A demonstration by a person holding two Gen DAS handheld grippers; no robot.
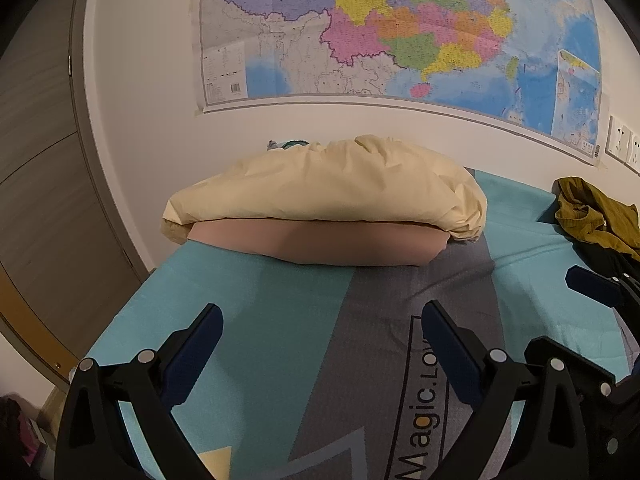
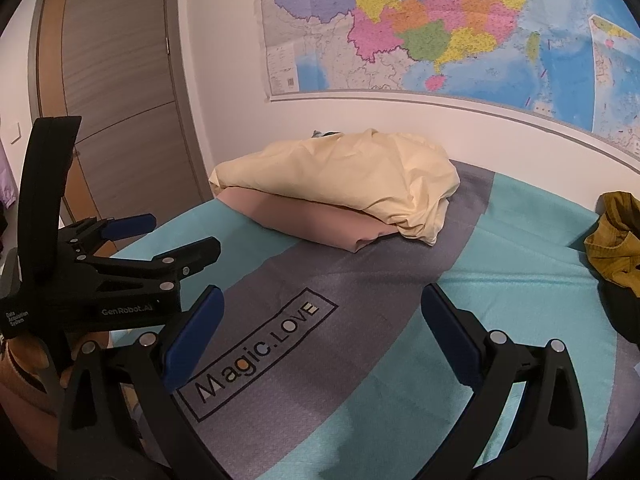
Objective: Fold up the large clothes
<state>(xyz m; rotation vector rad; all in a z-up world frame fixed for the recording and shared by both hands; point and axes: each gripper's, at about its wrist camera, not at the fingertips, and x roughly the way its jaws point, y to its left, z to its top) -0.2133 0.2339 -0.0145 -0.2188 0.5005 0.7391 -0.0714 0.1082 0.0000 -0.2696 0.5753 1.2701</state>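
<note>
An olive-green garment (image 1: 592, 216) lies crumpled at the bed's right side, also seen at the right edge of the right wrist view as the olive-green garment (image 2: 612, 248), with dark cloth under it. My left gripper (image 1: 322, 320) hovers open over the teal and grey bed cover (image 1: 280, 320) with nothing between its fingers. My right gripper (image 2: 322, 304) is open too, above the "Magic.LOVE" print (image 2: 260, 352). The left gripper (image 2: 156, 236) shows at the left of the right wrist view, held by a hand.
A cream pillow (image 1: 328, 188) lies on a pink pillow (image 1: 320, 244) at the head of the bed, against the white wall. A large map (image 1: 400, 32) hangs above. A wooden door (image 2: 112, 92) stands left of the bed. Wall sockets (image 1: 624, 148) sit at far right.
</note>
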